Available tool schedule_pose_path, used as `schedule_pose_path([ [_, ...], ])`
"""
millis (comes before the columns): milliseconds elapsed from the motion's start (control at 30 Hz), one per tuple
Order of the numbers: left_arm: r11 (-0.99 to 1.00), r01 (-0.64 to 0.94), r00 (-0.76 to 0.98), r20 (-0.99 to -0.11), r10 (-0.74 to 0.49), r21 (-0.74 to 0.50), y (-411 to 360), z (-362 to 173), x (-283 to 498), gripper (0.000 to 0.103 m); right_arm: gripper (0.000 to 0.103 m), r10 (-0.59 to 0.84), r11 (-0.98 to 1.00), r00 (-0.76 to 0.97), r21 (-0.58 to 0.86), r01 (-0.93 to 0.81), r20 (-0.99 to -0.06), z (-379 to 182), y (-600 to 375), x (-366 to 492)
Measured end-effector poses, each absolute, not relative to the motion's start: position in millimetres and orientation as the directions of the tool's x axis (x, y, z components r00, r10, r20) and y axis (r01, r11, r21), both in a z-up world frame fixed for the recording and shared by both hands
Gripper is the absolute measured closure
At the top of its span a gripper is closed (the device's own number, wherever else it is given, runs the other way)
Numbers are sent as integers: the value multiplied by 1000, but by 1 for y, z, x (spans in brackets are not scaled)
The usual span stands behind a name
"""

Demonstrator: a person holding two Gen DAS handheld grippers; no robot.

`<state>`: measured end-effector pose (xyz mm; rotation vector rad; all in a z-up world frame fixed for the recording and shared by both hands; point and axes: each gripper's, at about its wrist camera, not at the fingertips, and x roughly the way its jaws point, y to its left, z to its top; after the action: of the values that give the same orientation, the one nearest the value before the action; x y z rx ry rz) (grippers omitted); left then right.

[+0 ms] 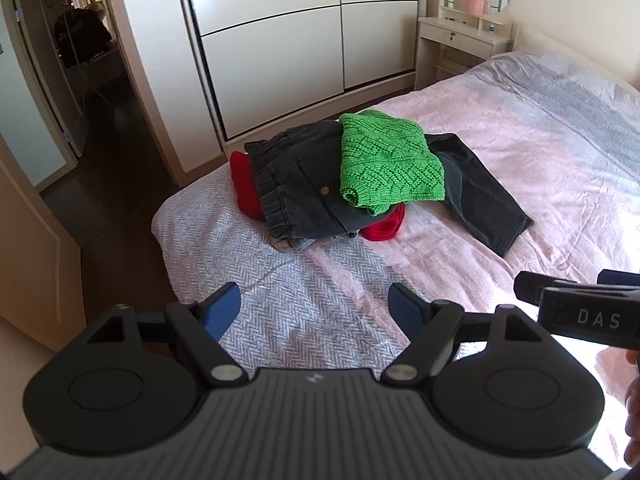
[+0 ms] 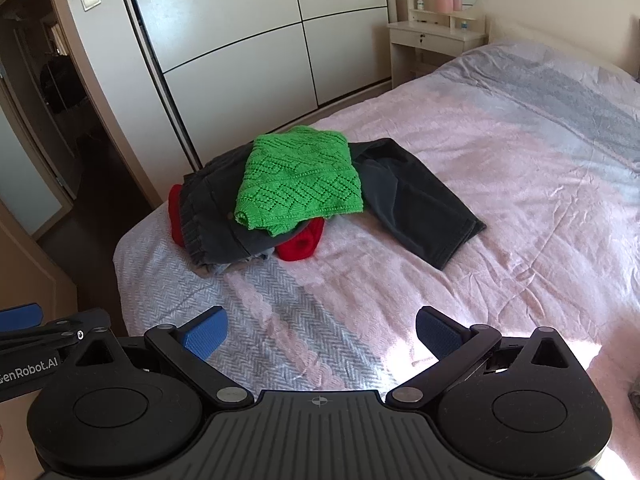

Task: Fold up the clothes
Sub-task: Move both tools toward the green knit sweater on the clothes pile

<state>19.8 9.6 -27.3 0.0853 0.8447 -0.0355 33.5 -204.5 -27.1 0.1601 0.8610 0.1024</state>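
Clothes lay in a small pile on the bed (image 1: 520, 152), near its foot corner by the wardrobe (image 1: 280, 40). A green sweater (image 1: 388, 160) sat on top of the pile, over dark jeans (image 1: 296, 188) with a ruffled waistband. One dark trouser leg (image 1: 484, 196) spread out to the right on the pink cover. A red knit (image 1: 386, 224) showed under the jeans on both sides.

The left tool (image 1: 316, 308) was held above the grey part of the cover, well apart from the pile; its blue pads were spread wide with nothing between them. The right tool (image 2: 320, 330) was held just beside it, also wide open and empty. A dresser (image 2: 436, 40) with a round mirror stood in the far corner by the bed.
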Motion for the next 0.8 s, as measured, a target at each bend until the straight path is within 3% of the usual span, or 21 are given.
schedule_pose_path([
  [800, 991, 125, 608, -793, -33, 55, -3, -33, 83, 25, 1, 120, 978, 626, 200, 59, -771, -41, -202, 63],
])
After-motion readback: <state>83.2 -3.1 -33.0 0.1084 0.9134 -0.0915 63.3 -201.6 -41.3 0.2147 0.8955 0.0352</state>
